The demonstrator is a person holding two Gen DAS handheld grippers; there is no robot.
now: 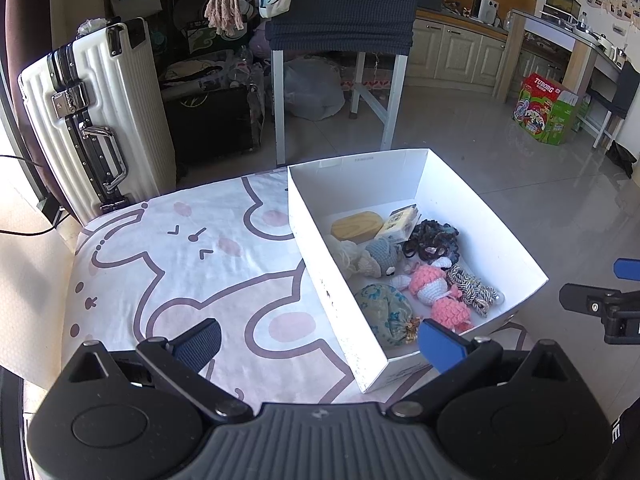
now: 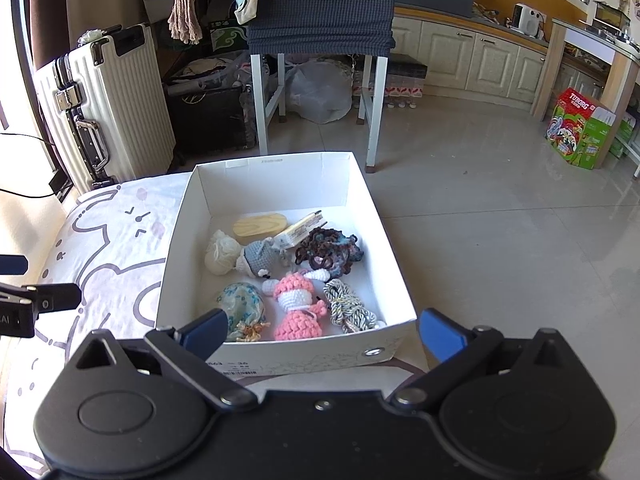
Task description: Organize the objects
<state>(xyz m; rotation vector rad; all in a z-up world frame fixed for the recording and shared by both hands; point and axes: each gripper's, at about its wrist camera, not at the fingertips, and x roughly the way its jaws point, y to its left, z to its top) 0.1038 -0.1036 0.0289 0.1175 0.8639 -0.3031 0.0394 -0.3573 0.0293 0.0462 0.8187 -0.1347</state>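
right wrist view: the right tool (image 2: 320, 334) has its fingers wide apart, holding nothing, just before the white box (image 2: 394, 276). the left tool (image 1: 318, 342) is also apart and empty. the box lies on the bed (image 1: 168, 264), long axis pointing away, with the pink doll (image 2: 298, 308) and wooden block (image 2: 260, 224) inside.

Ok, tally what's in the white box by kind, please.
Crocheted dolls: 2, pink doll and grey doll
Yarn or cord bundles: 3, cream ball, dark yarn, twisted cord
Fabric pouch: 1
Wooden block: 1
Small packet: 1
Total: 8
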